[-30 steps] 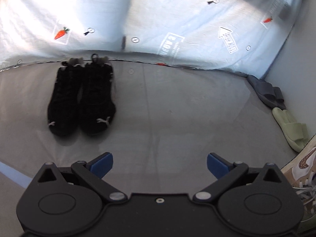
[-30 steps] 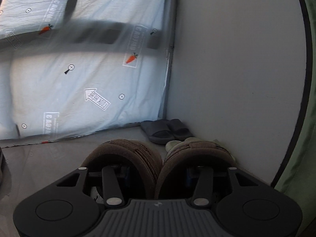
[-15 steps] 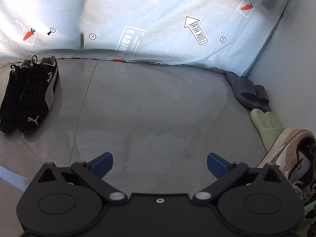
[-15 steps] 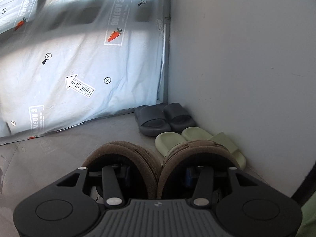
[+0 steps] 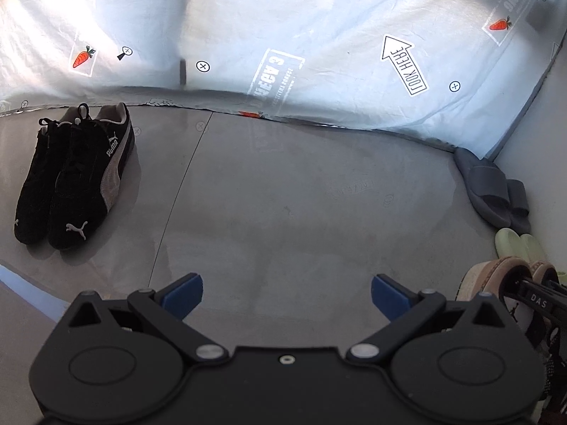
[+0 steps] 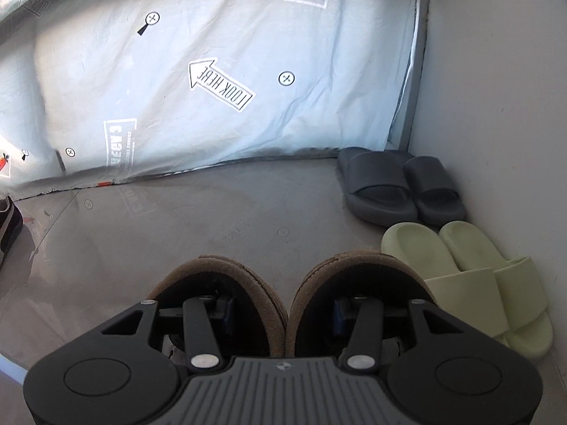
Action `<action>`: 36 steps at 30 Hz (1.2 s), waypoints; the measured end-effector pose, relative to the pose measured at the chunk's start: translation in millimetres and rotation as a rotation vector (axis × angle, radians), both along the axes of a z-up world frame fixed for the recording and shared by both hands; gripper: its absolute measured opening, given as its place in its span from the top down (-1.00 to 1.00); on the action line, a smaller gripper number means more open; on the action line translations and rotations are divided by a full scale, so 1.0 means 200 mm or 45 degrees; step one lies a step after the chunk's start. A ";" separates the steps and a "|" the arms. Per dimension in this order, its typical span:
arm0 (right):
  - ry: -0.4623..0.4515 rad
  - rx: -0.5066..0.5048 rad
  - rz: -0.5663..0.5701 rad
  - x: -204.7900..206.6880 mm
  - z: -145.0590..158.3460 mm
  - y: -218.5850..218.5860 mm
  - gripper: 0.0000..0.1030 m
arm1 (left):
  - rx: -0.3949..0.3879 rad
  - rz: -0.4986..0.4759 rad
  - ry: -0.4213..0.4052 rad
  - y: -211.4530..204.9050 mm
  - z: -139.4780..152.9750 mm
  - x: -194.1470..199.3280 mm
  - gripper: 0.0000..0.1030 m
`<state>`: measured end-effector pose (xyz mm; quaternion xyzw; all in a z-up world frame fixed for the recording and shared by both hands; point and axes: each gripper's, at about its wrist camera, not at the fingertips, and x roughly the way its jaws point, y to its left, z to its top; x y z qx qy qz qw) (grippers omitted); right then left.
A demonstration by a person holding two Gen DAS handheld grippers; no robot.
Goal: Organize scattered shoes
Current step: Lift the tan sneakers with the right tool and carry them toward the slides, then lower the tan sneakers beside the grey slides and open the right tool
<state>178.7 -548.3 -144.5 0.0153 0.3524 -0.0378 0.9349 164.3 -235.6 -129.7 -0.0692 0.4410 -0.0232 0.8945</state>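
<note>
My right gripper (image 6: pixel 283 313), fingers inside the brown clog pair (image 6: pixel 283 283) pinching them together, has swung toward the green slides (image 6: pixel 471 276) along the wall; left gripper (image 5: pixel 287 290) gapes empty.

Black sneaker (image 6: pixel 9 230) cut by left edge, brown shoes' (image 6: pixel 248 290) fronts hidden

Bare floor (image 5: pixel 283 194) mid-room, black sneakers (image 5: pixel 74 180) left, slides (image 6: pixel 400 187) seemingly lining right wall (image 6: pixel 496 88)
</note>
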 end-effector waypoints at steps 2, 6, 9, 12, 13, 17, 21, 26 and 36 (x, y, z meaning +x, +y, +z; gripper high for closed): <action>0.060 0.024 0.012 0.06 -0.04 -0.01 0.04 | 0.005 -0.004 0.034 -0.02 -0.03 0.04 -0.99; 0.186 0.073 0.037 0.19 -0.11 -0.03 0.04 | 0.033 -0.016 0.056 -0.07 -0.07 0.15 -0.99; 0.224 0.094 0.067 0.27 -0.15 -0.03 0.05 | 0.060 -0.050 0.050 -0.12 -0.10 0.27 -0.99; 0.231 0.099 0.124 0.39 -0.15 -0.01 0.05 | 0.047 -0.068 0.060 -0.16 -0.12 0.40 -0.99; 0.234 0.098 0.135 0.43 -0.15 -0.01 0.04 | 0.042 -0.068 0.062 -0.18 -0.13 0.43 -0.99; 0.248 0.113 0.168 0.67 -0.16 -0.01 0.05 | 0.028 -0.090 0.045 -0.24 -0.14 0.54 -0.99; 0.265 0.126 0.165 1.00 -0.17 -0.06 0.04 | 0.039 -0.119 0.052 -0.26 -0.16 0.60 -0.99; 0.257 0.113 0.202 1.39 -0.18 -0.15 0.04 | 0.052 -0.107 0.108 -0.27 -0.24 0.66 -0.99; 0.261 0.083 0.147 2.01 -0.20 -0.29 -0.06 | 0.044 -0.113 0.159 -0.30 -0.36 0.72 -0.99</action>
